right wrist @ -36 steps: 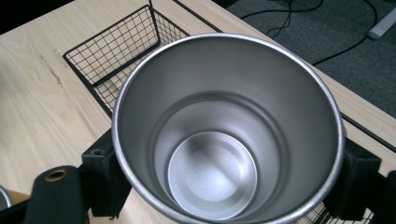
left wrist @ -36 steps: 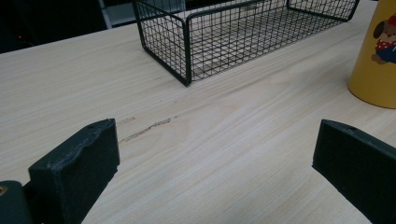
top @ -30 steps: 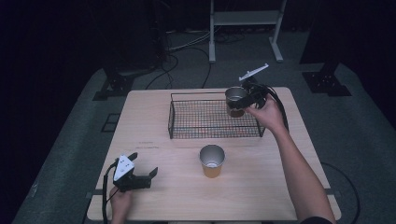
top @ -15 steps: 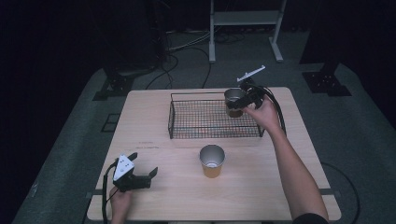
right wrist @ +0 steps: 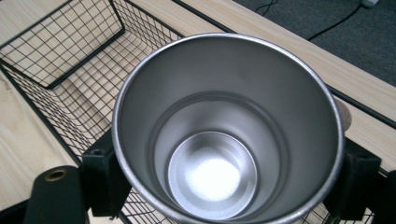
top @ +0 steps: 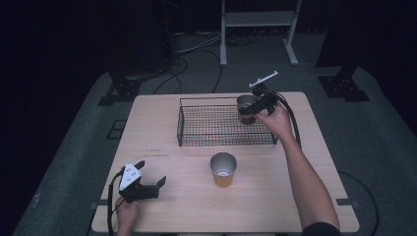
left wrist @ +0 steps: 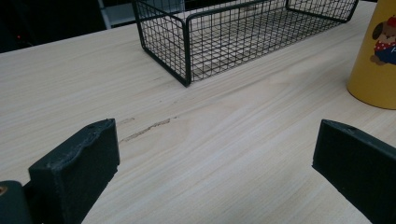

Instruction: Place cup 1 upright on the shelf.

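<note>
My right gripper point(top: 249, 109) is shut on a steel-lined cup point(top: 245, 105) with a brownish outside, held upright just above the right end of the black wire basket point(top: 180, 124). In the right gripper view the black jaws clamp the cup point(right wrist: 224, 130) from both sides, with the basket point(right wrist: 56, 42) mesh beneath it. A second cup point(top: 223, 170), yellow outside and steel inside, stands on the table in front of the basket. My left gripper point(top: 151, 186) rests open near the front left of the table. In its own view the left gripper point(left wrist: 215, 149) faces the basket point(left wrist: 187, 46) and the yellow cup point(left wrist: 376, 56).
The wooden table point(top: 314, 162) has bare room left and right of the yellow cup. A white metal stand point(top: 258, 19) and cables lie on the dark floor behind the table.
The right gripper has sunk a little with the cup, closer to the basket's right end. The left gripper and the yellow cup have stayed put.
</note>
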`<state>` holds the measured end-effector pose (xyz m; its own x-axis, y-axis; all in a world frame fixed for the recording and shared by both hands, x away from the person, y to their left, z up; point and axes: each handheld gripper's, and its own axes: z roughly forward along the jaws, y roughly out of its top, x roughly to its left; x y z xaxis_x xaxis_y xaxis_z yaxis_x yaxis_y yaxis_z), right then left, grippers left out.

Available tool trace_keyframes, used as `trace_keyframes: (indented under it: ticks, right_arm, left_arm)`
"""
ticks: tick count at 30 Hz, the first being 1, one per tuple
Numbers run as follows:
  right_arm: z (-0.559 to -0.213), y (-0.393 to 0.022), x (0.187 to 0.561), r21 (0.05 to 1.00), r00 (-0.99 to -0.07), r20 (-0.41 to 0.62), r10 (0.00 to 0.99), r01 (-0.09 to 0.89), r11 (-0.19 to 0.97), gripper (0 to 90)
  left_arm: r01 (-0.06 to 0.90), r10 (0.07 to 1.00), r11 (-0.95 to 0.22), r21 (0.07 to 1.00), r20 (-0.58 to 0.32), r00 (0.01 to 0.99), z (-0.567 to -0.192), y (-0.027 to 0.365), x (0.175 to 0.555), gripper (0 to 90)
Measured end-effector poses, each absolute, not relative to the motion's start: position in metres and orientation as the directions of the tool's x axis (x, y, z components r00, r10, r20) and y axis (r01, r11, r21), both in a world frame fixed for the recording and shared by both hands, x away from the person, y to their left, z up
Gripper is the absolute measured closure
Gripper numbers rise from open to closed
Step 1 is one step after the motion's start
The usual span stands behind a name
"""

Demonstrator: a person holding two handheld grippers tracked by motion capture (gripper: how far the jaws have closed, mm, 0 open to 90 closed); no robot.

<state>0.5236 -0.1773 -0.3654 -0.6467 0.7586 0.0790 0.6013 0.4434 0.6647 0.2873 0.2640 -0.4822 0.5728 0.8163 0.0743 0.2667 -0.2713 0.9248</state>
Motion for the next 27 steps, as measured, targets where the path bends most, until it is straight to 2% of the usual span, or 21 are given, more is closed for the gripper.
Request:
trace_keyframes:
  ticks: [27]
  right_arm:
    - [-0.399, -0.167, 0.536, 0.602, -0.617, 0.065, 0.784, 0.651, 0.462, 17.6]
  left_arm:
    - [0.266, 0.815, -0.273, 0.924, 0.075, 0.575, -0.482, 0.264, 0.287, 0.0]
